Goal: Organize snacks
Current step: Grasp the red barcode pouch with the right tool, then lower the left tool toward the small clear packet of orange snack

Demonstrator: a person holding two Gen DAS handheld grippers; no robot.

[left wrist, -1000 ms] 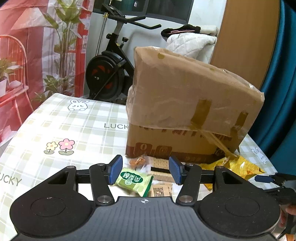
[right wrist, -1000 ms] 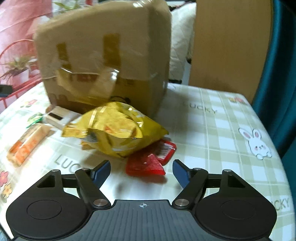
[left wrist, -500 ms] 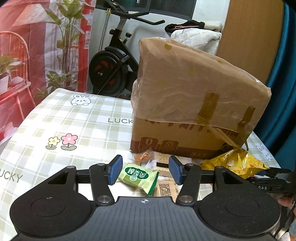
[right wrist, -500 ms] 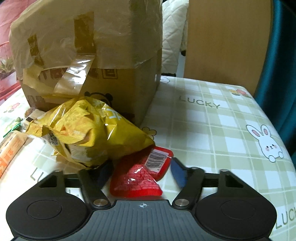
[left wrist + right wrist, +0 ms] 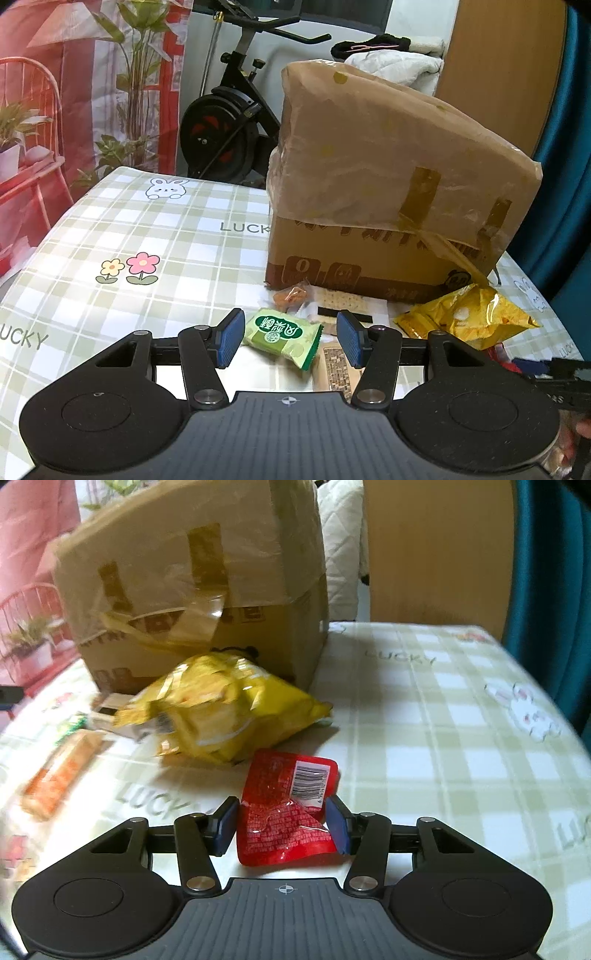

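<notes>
My right gripper is shut on a red snack packet and holds it just above the tablecloth, in front of a yellow chip bag. My left gripper is open above a green snack packet that lies on the table between its fingers. A small orange snack, a cracker pack and a brown packet lie near it. An orange bar packet lies at the left in the right wrist view. The yellow chip bag also shows in the left wrist view.
A large taped cardboard box stands on the checked tablecloth, behind the snacks. An exercise bike and a red chair stand beyond the table's far edge. A teal curtain hangs at the right.
My right gripper has closed on the red packet and pulled it out from under the yellow chip bag. My left gripper has drawn back slightly and stays open over the green packet.
</notes>
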